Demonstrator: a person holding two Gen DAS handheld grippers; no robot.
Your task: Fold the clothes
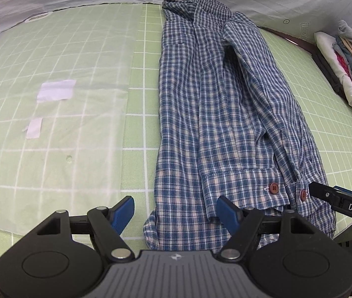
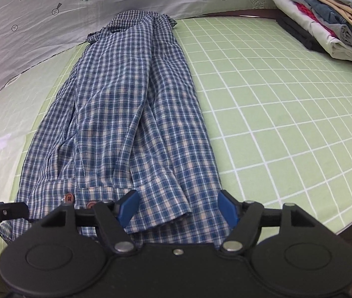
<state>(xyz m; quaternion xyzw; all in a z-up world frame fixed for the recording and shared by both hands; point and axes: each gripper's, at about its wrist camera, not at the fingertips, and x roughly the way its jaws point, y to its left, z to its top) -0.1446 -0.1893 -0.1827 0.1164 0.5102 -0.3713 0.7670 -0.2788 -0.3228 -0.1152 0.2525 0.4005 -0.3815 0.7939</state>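
Note:
A blue and white plaid shirt (image 1: 225,114) lies lengthwise on the green grid table cover (image 1: 136,114), sides and sleeves folded inward, collar at the far end. Its cuffs with brown buttons (image 1: 273,188) lie near the hem. My left gripper (image 1: 176,212) is open and empty over the hem's left corner. My right gripper (image 2: 178,209) is open and empty over the hem's right part; the shirt (image 2: 126,114) stretches away from it. One arm of the right gripper shows in the left wrist view (image 1: 342,204).
A stack of folded clothes (image 2: 325,22) sits at the far right corner, also in the left wrist view (image 1: 347,67). A translucent sheet with white tape pieces (image 1: 55,90) covers the table's left. A printed grey cloth (image 2: 52,12) hangs behind.

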